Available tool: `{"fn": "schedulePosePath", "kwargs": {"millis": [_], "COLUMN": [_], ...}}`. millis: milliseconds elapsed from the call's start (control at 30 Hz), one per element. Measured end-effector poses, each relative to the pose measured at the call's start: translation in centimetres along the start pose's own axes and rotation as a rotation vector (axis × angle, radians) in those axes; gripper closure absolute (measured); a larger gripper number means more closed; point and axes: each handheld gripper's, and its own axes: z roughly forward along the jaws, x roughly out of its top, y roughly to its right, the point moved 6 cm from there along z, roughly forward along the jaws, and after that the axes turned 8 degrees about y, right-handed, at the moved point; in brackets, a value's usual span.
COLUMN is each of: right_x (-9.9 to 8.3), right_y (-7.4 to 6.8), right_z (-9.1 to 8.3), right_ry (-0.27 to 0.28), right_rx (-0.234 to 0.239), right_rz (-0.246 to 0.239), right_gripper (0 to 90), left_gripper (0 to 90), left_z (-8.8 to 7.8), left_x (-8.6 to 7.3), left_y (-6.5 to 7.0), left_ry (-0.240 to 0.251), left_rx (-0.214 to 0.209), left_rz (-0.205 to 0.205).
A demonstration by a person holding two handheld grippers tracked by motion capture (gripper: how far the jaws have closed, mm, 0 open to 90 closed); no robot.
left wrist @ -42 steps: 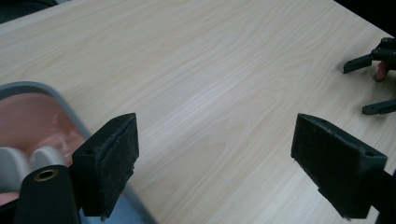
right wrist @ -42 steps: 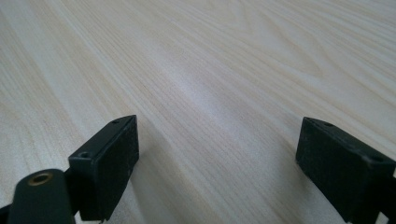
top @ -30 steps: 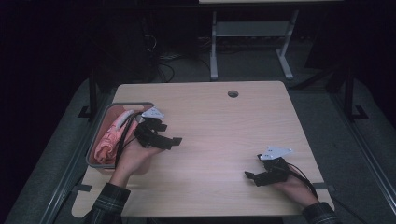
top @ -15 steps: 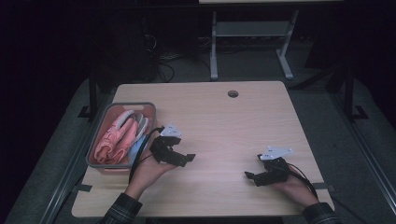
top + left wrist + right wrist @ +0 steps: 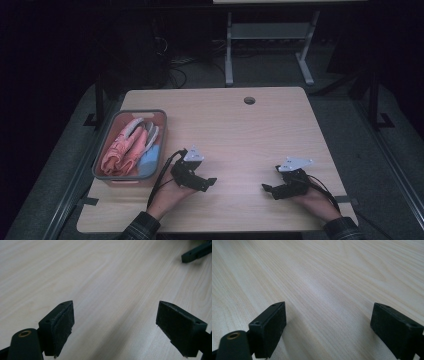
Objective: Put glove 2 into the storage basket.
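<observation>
Two grippers low over the light wood table, both empty. Left gripper drawn back since a second ago: then right at the basket with its tip among the pink cloth, half a second ago just off the basket's near right corner, now further toward the near edge and the middle, clear of the basket and pointing right. Right gripper unmoved through all three moments, near the front right of the table, pointing left toward the other. Jaws of each spread wide in its own gripper view, left gripper and right gripper, bare wood grain between the pads, nothing held.

Pink gloves bunched in the grey rectangular basket at the table's left side, a pale blue piece at their near right, all inside the rim. Small round cable hole near the far edge. Nothing between the two grippers; tip of the right one visible far off at the top right of the left gripper view.

Pads dark, rubbery, slightly scuffed; table pale, smooth, fine straight grain; gloves soft and crumpled.
</observation>
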Motion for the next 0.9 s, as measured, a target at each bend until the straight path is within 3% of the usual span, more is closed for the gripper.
{"fn": "schedulePosePath", "kwargs": {"millis": [300,500,533,600,900], "right_x": [0.0,0.0,0.0,0.0,0.0], "right_y": [0.0,0.0,0.0,0.0,0.0], "right_z": [0.0,0.0,0.0,0.0,0.0], "right_ry": [0.001,0.001,0.001,0.001,0.001], "right_rx": [0.000,0.000,0.000,0.000,0.001], "right_rz": [-0.003,-0.003,-0.003,-0.003,-0.003], "right_gripper": [12.6,12.6,12.6,12.6,12.6], "left_gripper": [13.5,12.7,12.6,12.6,12.7], "left_z": [1.6,2.0,2.1,2.2,2.1], "left_x": [-1.7,-2.2,-2.4,-2.5,-2.5], "left_y": [0.3,0.4,0.4,0.3,0.4], "left_ry": [-0.043,-0.020,0.018,0.045,0.042], "left_rx": [0.026,0.013,0.010,0.002,-0.014], "left_rz": [0.065,0.082,0.089,0.091,0.108]}}
